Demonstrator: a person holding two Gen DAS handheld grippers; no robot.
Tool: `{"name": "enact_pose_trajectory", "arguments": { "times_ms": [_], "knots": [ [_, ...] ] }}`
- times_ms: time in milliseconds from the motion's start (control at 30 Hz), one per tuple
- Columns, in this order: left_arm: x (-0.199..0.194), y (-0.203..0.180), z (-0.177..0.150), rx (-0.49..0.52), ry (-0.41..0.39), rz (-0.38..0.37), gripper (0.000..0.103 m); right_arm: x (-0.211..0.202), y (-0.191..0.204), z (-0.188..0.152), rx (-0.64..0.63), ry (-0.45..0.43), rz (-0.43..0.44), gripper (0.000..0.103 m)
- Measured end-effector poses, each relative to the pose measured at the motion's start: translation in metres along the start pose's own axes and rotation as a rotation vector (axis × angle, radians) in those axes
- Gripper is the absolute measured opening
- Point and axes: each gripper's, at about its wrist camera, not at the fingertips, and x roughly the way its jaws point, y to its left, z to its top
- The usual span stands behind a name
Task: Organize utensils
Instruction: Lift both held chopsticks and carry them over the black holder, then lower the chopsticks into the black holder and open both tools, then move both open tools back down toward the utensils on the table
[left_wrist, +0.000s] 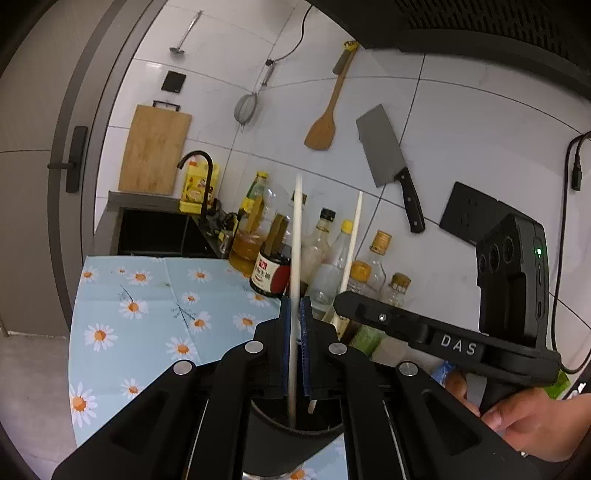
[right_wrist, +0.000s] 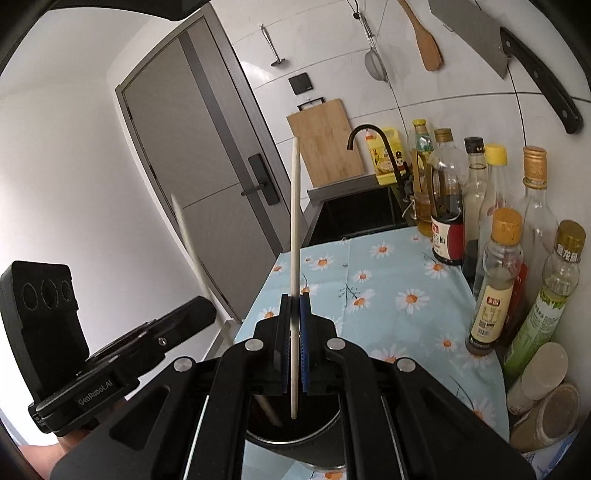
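My left gripper (left_wrist: 295, 308) is shut on a white chopstick (left_wrist: 296, 236) that stands upright, its lower end inside a black utensil cup (left_wrist: 295, 435) below the fingers. My right gripper (right_wrist: 295, 306) is shut on a second white chopstick (right_wrist: 294, 221), also upright, with its tip over the same black cup (right_wrist: 295, 439). In the left wrist view the right gripper's body (left_wrist: 443, 339) shows at the right with its chopstick (left_wrist: 351, 243). In the right wrist view the left gripper's body (right_wrist: 110, 365) shows at lower left with its chopstick (right_wrist: 192, 254).
The cup stands on a blue daisy-print cloth (left_wrist: 140, 306). Several oil and sauce bottles (right_wrist: 495, 280) line the tiled wall. A cleaver (left_wrist: 388, 158), wooden spatula (left_wrist: 325, 122) and strainer (left_wrist: 246, 107) hang on the wall. A sink (left_wrist: 155, 232) with black tap and a cutting board (left_wrist: 153, 149) lie beyond.
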Motion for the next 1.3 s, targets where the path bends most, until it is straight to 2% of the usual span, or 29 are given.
{"name": "enact_pose_trajectory", "arguments": {
  "times_ms": [333, 467, 533, 567, 600, 800, 933, 1033, 1300],
  "knots": [
    [-0.019, -0.001, -0.001, -0.02, -0.006, 0.021, 0.005, -0.018, 0.004, 0.001, 0.009, 0.004, 0.014, 0.007],
    [-0.028, -0.003, 0.0, -0.019, -0.011, 0.024, 0.005, -0.027, 0.009, 0.001, 0.009, -0.001, 0.02, 0.019],
    [-0.034, -0.006, 0.001, -0.015, -0.016, 0.023, 0.01, -0.033, 0.012, 0.001, 0.003, -0.001, 0.026, 0.022],
    [-0.036, -0.006, 0.002, -0.014, -0.018, 0.025, 0.017, -0.035, 0.013, 0.002, 0.001, -0.002, 0.029, 0.026],
    [-0.04, -0.008, 0.003, -0.012, -0.02, 0.025, 0.02, -0.039, 0.015, 0.003, -0.006, -0.006, 0.03, 0.028],
    [-0.06, -0.015, 0.004, 0.026, -0.013, 0.033, 0.02, -0.059, 0.027, 0.005, -0.072, 0.01, 0.041, 0.029],
    [-0.074, -0.017, 0.0, 0.053, 0.014, 0.041, 0.02, -0.068, 0.035, 0.004, -0.142, 0.063, 0.045, 0.031],
    [-0.084, -0.02, -0.004, 0.073, 0.041, 0.074, 0.02, -0.07, 0.04, -0.003, -0.192, 0.119, 0.043, 0.031],
    [-0.1, -0.023, -0.02, 0.112, 0.122, 0.092, 0.023, -0.076, 0.047, -0.019, -0.274, 0.226, 0.073, 0.031]
  ]
}}
